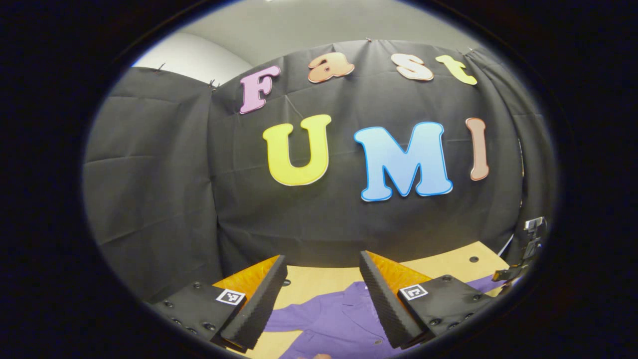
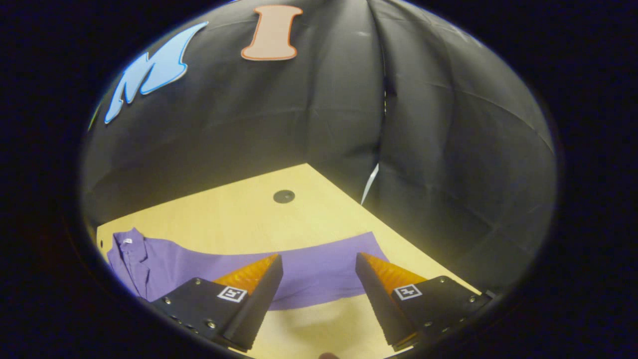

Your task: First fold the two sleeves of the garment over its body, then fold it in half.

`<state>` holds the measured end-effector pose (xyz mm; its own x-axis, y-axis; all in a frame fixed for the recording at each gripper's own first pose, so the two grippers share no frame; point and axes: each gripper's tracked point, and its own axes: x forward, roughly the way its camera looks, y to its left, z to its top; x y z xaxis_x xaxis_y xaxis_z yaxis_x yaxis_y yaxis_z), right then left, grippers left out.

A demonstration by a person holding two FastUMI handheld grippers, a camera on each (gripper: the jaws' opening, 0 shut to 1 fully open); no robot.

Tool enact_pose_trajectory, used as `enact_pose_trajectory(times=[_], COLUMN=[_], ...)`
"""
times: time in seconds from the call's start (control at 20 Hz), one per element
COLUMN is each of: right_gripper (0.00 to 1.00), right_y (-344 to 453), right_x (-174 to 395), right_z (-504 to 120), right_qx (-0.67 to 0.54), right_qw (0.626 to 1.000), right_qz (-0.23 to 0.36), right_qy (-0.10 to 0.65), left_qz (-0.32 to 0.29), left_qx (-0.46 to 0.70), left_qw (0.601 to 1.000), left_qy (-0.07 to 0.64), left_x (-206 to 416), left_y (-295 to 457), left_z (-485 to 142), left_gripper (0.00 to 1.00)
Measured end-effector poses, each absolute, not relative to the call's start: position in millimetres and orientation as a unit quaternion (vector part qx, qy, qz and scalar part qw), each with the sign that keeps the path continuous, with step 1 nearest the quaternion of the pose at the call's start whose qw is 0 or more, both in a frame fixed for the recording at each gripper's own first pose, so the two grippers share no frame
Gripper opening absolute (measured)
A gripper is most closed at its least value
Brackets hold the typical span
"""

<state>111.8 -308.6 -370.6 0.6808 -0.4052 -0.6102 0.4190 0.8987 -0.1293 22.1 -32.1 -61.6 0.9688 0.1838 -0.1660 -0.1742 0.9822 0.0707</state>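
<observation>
Both grippers, left (image 1: 323, 279) and right (image 2: 319, 276), hover wide open above a purple shirt (image 2: 319, 271) spread flat on the wooden table (image 2: 239, 219); soft, limp cloth, likely best pinched at the sleeve cuff.

surface: light wooden table (image 2: 229, 219); on it: purple garment (image 2: 309, 271) spread flat

We see a black cloth wall (image 1: 164, 189) hanging in big folds behind a light wooden table (image 2: 234, 214). The table has a small dark round hole (image 2: 283, 196) in its top. Above the cloth, we see a plain pale wall (image 1: 199, 57) and ceiling.
</observation>
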Motion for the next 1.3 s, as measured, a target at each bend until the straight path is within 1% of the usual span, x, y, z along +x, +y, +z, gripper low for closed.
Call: enact_pose_trajectory(times=[0.15,0.25,0.5,0.55,0.6,0.65,0.7,0.75,0.8,0.85,0.9,0.95,1.0,1.05,1.1,1.25,1.3], right_gripper=[0.91,0.91,0.91,0.91,0.91,0.91,0.93,0.94,0.94,0.94,0.94,0.89,0.94,0.94,0.80,0.80,0.80], right_y=[-326,-336,-341,-341,-337,-332,-332,-333,-334,-333,-331,-332,-333,-329,-331,-330,-327], right_x=[117,116,120,116,113,112,110,113,113,114,114,116,116,118,121,120,121], right_z=[-398,-415,-429,-432,-438,-446,-445,-449,-448,-450,-452,-451,-452,-449,-455,-454,-453], right_qx=[0.016,0.017,0.031,0.032,0.037,0.048,0.052,0.057,0.063,0.065,0.059,0.050,0.051,0.059,0.056,0.065,0.071], right_qw=[0.902,0.893,0.873,0.869,0.866,0.864,0.867,0.869,0.874,0.877,0.882,0.885,0.885,0.890,0.892,0.890,0.892], right_qz=[-0.241,-0.252,-0.262,-0.262,-0.258,-0.252,-0.251,-0.249,-0.249,-0.245,-0.240,-0.235,-0.234,-0.229,-0.229,-0.232,-0.225], right_qy=[0.358,0.372,0.410,0.418,0.426,0.433,0.427,0.423,0.412,0.408,0.402,0.399,0.399,0.390,0.385,0.388,0.385], left_qz=[0.104,0.112,0.128,0.129,0.129,0.128,0.127,0.126,0.125,0.123,0.122,0.120,0.120,0.120,0.121,0.127,0.129], left_qx=[0.024,0.021,0.012,0.011,0.010,0.010,0.010,0.010,0.009,0.008,0.005,0.002,0.000,-0.001,-0.002,0.003,0.002], left_qw=[0.990,0.988,0.985,0.985,0.985,0.985,0.984,0.984,0.984,0.984,0.985,0.985,0.984,0.984,0.984,0.984,0.984], left_qy=[0.095,0.101,0.114,0.116,0.117,0.119,0.121,0.122,0.123,0.125,0.126,0.127,0.129,0.129,0.128,0.125,0.124], left_x=[21,19,21,23,25,25,28,29,30,30,31,32,31,31,30,25,24], left_y=[-29,-26,-22,-22,-23,-24,-26,-27,-28,-29,-30,-30,-30,-30,-28,-20,-19], left_z=[-67,-71,-80,-81,-83,-84,-85,-87,-88,-89,-90,-92,-93,-94,-93,-89,-88], left_gripper=[1.00,0.98,0.92,0.92,0.97,0.97,1.00,1.00,0.97,0.97,1.00,1.00,1.00,0.97,1.00,1.00,1.00])
